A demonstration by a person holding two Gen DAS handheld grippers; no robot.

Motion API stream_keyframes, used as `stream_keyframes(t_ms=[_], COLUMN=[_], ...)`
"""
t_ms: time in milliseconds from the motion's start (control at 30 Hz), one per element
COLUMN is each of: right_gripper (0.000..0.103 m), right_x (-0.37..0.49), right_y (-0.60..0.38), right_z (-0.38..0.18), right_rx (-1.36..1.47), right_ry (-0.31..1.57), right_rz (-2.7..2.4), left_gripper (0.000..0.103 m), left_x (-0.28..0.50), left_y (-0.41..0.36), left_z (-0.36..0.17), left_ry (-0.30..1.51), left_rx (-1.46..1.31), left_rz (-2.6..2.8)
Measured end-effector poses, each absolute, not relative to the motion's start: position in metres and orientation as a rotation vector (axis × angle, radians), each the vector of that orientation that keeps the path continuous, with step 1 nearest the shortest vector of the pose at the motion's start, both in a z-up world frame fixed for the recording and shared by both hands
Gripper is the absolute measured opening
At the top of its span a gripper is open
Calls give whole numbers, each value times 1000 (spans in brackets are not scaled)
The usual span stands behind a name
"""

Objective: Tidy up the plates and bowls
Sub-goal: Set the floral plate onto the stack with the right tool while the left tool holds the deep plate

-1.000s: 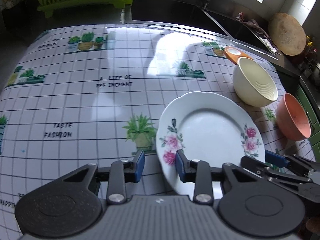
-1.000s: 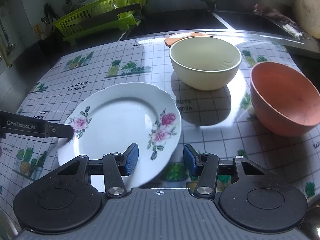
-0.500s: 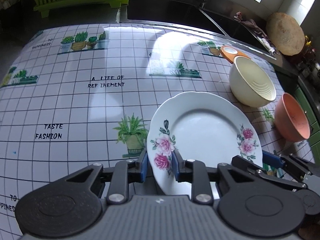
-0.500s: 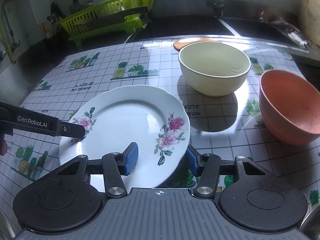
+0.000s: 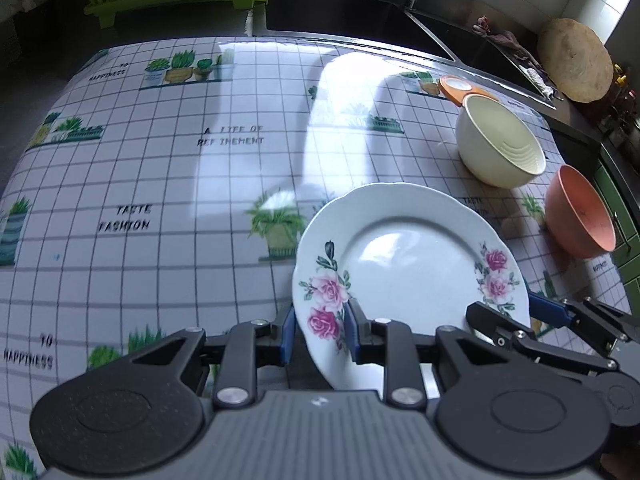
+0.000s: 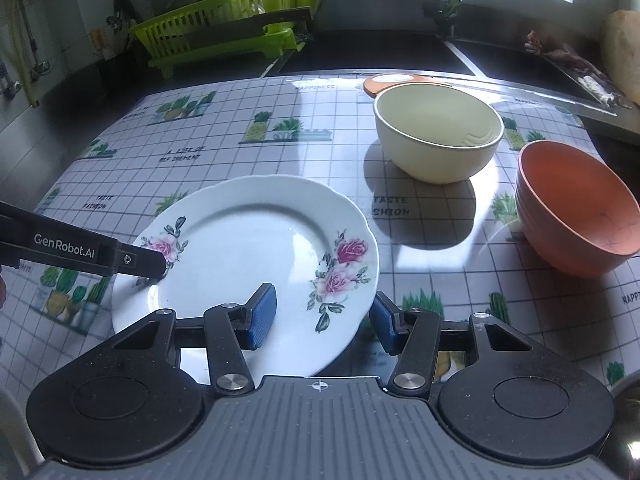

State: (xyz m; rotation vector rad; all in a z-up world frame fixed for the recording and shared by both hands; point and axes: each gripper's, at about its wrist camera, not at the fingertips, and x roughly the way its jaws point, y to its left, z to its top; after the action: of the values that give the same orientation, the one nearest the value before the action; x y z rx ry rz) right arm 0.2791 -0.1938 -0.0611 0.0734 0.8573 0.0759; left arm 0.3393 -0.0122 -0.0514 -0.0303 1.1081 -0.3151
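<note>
In the left wrist view, the left gripper (image 5: 320,334) angles steeply down over the table (image 5: 160,184), and its blue pads clamp the near left rim of the flowered plate (image 5: 412,264), one pad on top, one beneath. The right gripper (image 5: 536,316) reaches in at the plate's right rim. A cream bowl (image 5: 500,148) and an orange bowl (image 5: 580,212) stand toward the table's far right corner, apart from the plate. In the right wrist view, the right gripper (image 6: 320,312) stands wide open astride the plate's (image 6: 248,256) near right rim, neither pad pressing it. Only this view shows bowls stacked in the green dish rack (image 6: 224,32) beyond the table.
</note>
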Motion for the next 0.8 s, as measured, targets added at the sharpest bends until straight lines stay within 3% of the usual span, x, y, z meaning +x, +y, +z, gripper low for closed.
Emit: stream_keyframes(t_ms=[800], right_gripper=[53], right_x=[156], right_y=[-154], right_z=[-4], right_rx=[-24], right_ry=[790], right_rz=[224], left_gripper=[27], left_x=[168], left_y=[30], left_z=[14], left_ry=[1014], left_rx=[-71], left_rz=[-154])
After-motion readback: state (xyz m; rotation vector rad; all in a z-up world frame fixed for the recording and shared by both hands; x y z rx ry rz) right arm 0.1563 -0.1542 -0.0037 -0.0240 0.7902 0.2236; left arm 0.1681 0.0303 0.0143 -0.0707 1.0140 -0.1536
